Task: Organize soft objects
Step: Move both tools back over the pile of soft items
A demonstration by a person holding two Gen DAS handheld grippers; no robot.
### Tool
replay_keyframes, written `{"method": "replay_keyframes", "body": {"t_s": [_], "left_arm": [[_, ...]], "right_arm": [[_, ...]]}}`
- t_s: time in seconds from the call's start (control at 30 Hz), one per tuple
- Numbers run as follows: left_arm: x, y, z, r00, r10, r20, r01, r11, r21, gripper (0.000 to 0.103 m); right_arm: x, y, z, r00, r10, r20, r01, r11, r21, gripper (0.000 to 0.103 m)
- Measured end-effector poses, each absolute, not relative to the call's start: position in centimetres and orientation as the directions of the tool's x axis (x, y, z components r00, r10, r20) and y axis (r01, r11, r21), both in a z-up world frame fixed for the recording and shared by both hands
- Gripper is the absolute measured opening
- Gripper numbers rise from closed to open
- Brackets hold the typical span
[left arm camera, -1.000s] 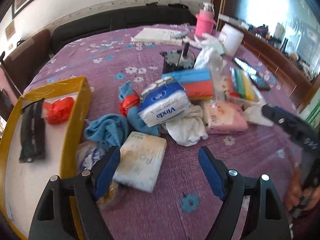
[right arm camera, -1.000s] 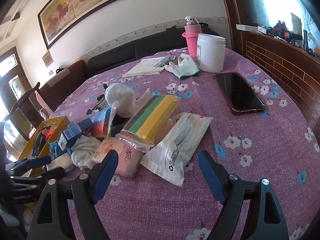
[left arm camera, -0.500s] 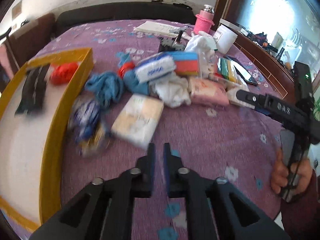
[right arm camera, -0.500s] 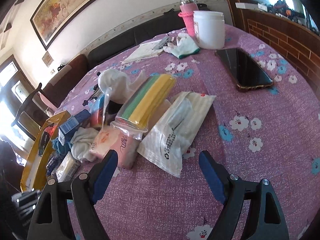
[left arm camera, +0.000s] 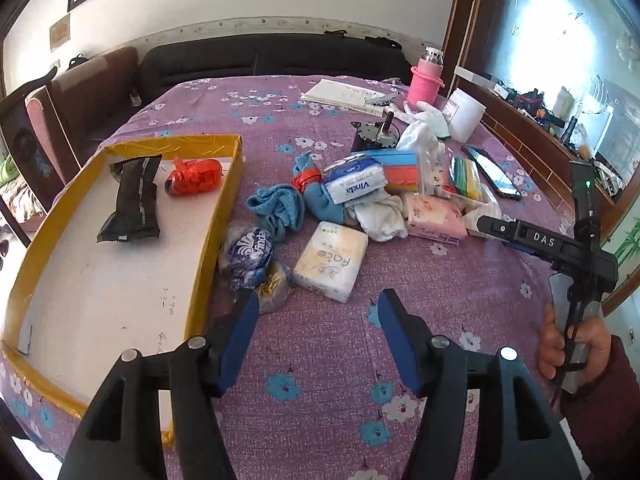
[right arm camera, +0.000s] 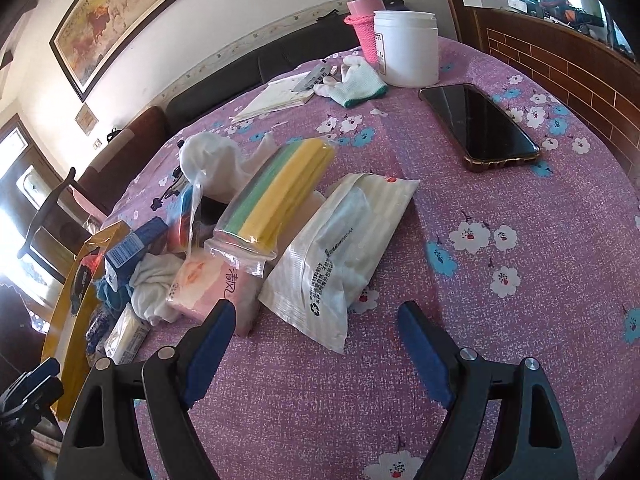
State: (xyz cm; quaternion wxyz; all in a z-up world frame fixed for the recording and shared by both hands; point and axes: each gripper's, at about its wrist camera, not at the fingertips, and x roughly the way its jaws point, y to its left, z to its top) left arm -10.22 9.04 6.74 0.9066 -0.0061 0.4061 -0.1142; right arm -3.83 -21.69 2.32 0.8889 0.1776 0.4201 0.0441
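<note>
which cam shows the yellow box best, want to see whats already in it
The left wrist view. It looks down into the yellow box, showing its white floor with a black packet and a red bundle inside. The right wrist view catches only a yellow wall of the box edge-on at far left, its contents mostly hidden.

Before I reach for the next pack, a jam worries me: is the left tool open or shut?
Open: the left tool hangs over the purple tablecloth, blue pads wide apart, nothing between.

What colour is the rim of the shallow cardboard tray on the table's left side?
Yellow, around a white floor: the shallow cardboard tray shows best in the left wrist view.
</note>
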Motion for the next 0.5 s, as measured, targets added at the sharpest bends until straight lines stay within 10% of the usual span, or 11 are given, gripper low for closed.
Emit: {"method": "replay_keyframes", "body": {"t_s": [0.5], "left_arm": [[-9.4,8.5,5.5,0.616,-0.192,-0.764,0.161,0.98,-0.117,0.067]], "right_arm": [[-4.0,-21.9,2.4,0.644,0.257,-0.72,0.065,0.92,0.387,0.089]]}}
